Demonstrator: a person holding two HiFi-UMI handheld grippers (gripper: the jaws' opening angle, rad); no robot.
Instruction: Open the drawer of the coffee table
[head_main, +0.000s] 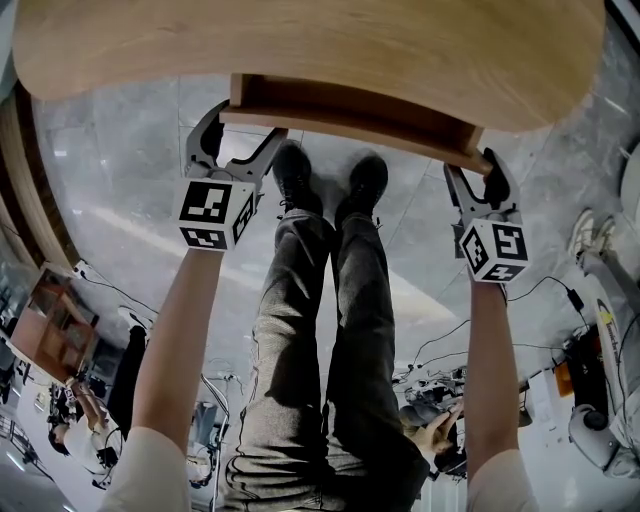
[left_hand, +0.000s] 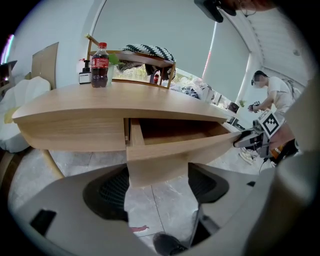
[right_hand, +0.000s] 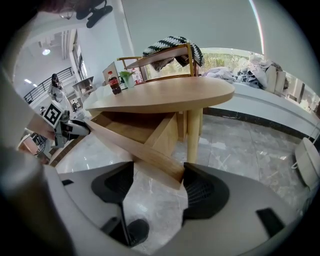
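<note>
As the head view looks steeply down, the drawer (head_main: 350, 112) stands well out from under the table (head_main: 300, 40), with the left claw (head_main: 243, 125) at one end of its front and the right claw (head_main: 473, 165) at the other. The left gripper view shows that claw clenched on the front panel's corner, the drawer's inside bared. The right gripper view shows its claw grasping the opposite end. By my judgement the opening is largely done, and little beyond letting go remains.

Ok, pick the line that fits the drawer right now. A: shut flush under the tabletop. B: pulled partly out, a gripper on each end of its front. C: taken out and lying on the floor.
B: the drawer stands out from under the coffee table, and the left gripper and right gripper each clamp an end of its front panel.
</note>
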